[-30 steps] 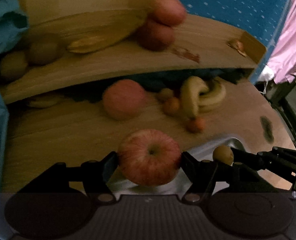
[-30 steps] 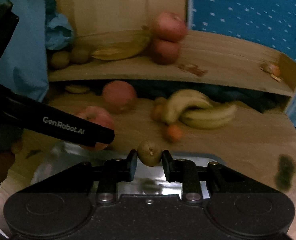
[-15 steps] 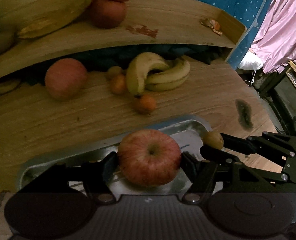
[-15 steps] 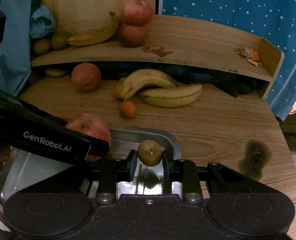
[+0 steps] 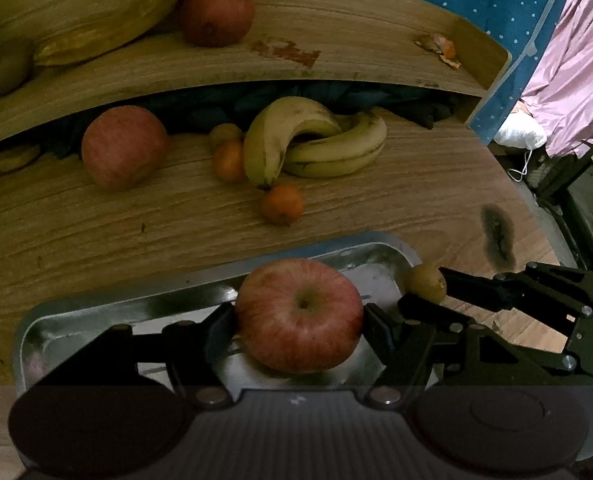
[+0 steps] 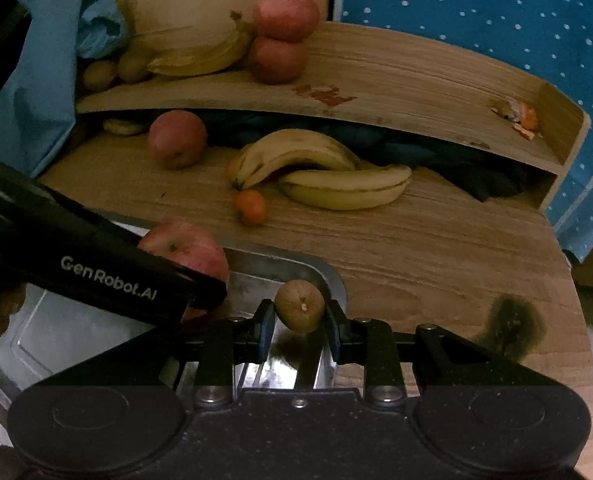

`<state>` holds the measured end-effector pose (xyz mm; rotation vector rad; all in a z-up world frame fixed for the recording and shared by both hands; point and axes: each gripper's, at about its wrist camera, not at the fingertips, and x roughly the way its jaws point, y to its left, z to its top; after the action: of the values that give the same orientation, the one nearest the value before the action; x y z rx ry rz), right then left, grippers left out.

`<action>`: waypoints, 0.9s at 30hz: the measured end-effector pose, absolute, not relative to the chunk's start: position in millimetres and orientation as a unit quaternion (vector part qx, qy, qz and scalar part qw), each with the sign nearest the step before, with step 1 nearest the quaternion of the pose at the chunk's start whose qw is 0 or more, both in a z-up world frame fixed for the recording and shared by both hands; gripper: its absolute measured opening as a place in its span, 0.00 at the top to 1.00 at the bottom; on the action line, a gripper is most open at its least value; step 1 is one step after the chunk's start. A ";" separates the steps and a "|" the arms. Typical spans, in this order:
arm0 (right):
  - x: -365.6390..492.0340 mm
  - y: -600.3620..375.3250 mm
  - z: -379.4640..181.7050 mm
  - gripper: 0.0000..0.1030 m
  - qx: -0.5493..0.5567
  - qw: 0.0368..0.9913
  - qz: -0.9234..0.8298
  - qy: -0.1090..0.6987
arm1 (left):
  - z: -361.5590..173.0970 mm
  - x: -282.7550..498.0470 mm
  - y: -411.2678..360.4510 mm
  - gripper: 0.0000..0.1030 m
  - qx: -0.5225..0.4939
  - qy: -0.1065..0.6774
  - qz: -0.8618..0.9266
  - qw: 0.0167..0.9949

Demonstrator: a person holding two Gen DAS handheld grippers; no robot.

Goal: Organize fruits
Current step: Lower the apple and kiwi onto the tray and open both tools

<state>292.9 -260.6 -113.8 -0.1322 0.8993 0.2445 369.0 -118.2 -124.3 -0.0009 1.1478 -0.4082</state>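
**Both grippers loaded over the metal tray**

Over on the left, the left gripper (image 5: 299,316) had its fingers (image 5: 216,328) pinching a big red apple (image 5: 299,314) from both sides, stem end facing the camera. It hung just above the metal tray (image 5: 96,312), near that tray's far right corner. Beyond it, on the wooden worktop (image 5: 136,216), another apple (image 5: 124,147) sat alone at the left, close under the shelf. Right of that lay two small oranges (image 5: 229,160), one of them out in front (image 5: 282,204) near the tip of a banana bunch (image 5: 316,140).

Up on the curved wooden shelf (image 6: 416,76), from left to right, were a couple of brown kiwis (image 6: 100,74), some bananas (image 6: 200,56), two apples stacked one on the other (image 6: 282,40), a reddish stain, and bits of orange peel (image 6: 518,116) at the far right end. A blue dotted cloth (image 6: 496,12) hung behind.

To the right, the right gripper (image 6: 299,312) had its fingers (image 6: 266,328) closed on a small brown kiwi (image 6: 299,306), pinching it at either side. It hovered over the tray's right end, just inside the rim (image 6: 328,276). From the left wrist view the same kiwi (image 5: 424,283) showed right beside the tray's corner, held by the other tool's dark fingers. A dark smudge (image 6: 512,320) marked the worktop further right.
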 end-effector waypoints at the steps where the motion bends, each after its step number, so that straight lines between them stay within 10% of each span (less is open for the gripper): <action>1: 293.7 -260.3 -114.5 0.72 -0.068 0.890 0.122 0.434 | -124.4 369.0 -118.9 0.29 -0.001 0.539 -0.189 0.821; 27: 301.3 -256.3 -123.8 0.70 -0.100 0.881 0.146 0.439 | -126.2 371.9 -126.3 0.29 -0.006 0.536 -0.181 0.825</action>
<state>301.3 -256.3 -123.8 -0.2094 0.9145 0.3044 371.9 -126.3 -126.2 -0.0129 1.1390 -0.3846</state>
